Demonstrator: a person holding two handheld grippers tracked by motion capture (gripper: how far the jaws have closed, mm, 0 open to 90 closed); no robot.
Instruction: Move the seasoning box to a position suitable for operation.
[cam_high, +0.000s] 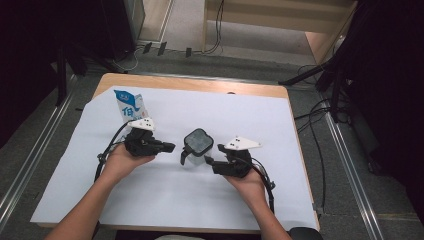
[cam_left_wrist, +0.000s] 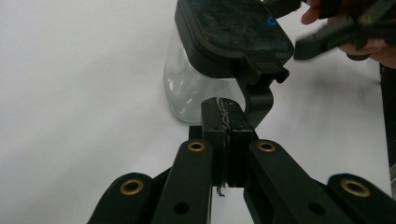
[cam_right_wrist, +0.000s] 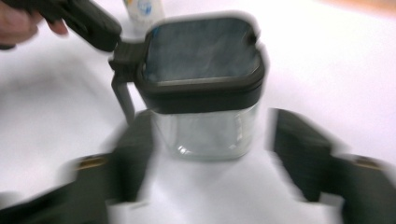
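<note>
We see a glass jar with a dark lid standing in the middle of the white worktop. Our left tongs are closed tight on nothing, just by the jar's handle. Our right tongs are open around the jar, not touching it. A milk carton stands behind.

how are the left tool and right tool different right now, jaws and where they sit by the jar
The left tool has its jaws pressed together with nothing between them, just short of the jar's black handle. The right tool has its jaws apart, flanking the jar's clear body without touching it. The left tool looks sharp in its own view; the right tool is blurred. Both point at the jar on the white sheet.
</note>
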